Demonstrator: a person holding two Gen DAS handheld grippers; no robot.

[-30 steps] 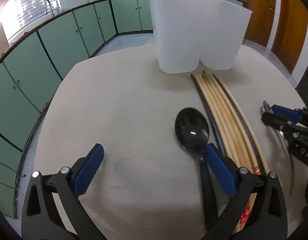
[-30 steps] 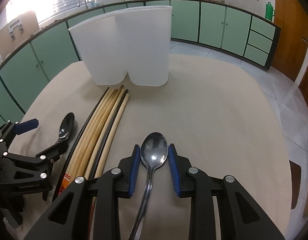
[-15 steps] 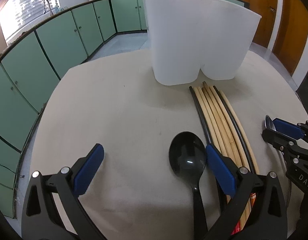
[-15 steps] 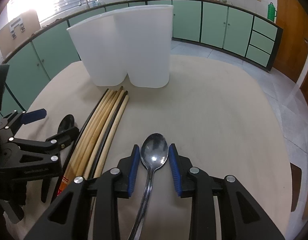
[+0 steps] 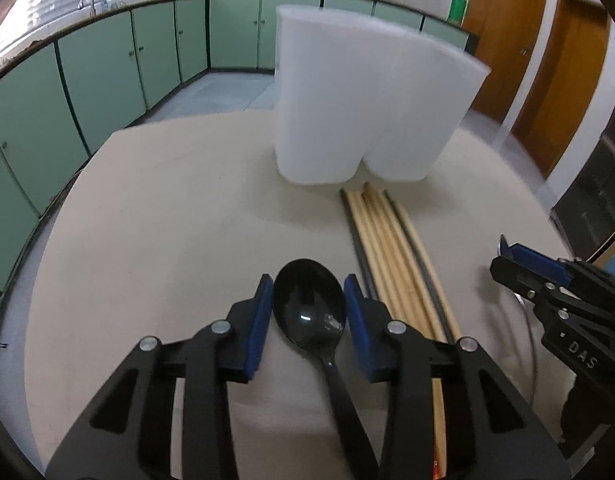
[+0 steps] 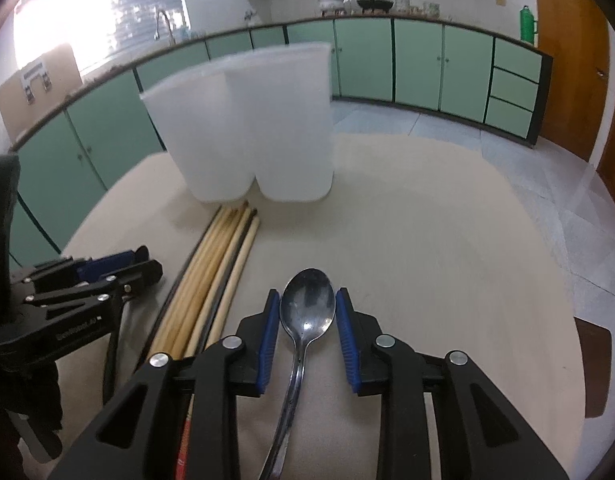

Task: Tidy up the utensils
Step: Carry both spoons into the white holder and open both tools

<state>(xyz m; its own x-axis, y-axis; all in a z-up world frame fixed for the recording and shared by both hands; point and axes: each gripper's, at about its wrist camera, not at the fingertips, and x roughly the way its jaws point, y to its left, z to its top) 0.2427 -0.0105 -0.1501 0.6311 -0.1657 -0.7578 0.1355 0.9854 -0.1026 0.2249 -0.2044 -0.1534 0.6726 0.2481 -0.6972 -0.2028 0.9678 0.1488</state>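
Observation:
My left gripper [image 5: 308, 312] is shut on a black plastic spoon [image 5: 309, 308], bowl forward between the blue pads. My right gripper [image 6: 307, 316] is shut on a metal spoon [image 6: 306, 310], bowl forward. A white two-compartment holder [image 5: 367, 100] stands upright at the far side of the table; it also shows in the right wrist view [image 6: 251, 128]. A bundle of wooden and black chopsticks [image 5: 391, 256] lies on the table between the two grippers, and appears in the right wrist view [image 6: 211, 284]. The right gripper [image 5: 547, 292] shows at the right of the left wrist view.
The round beige table [image 5: 167, 220] carries everything. Green cabinets [image 5: 87, 80] curve around the room behind it. Wooden doors [image 5: 547, 60] stand at the right. A chair back [image 6: 595, 364] sits by the table's right edge.
My left gripper has closed from wide open onto the black spoon. Both grippers have risen a little, with the holder appearing closer and blurred. The right gripper still holds the metal spoon.

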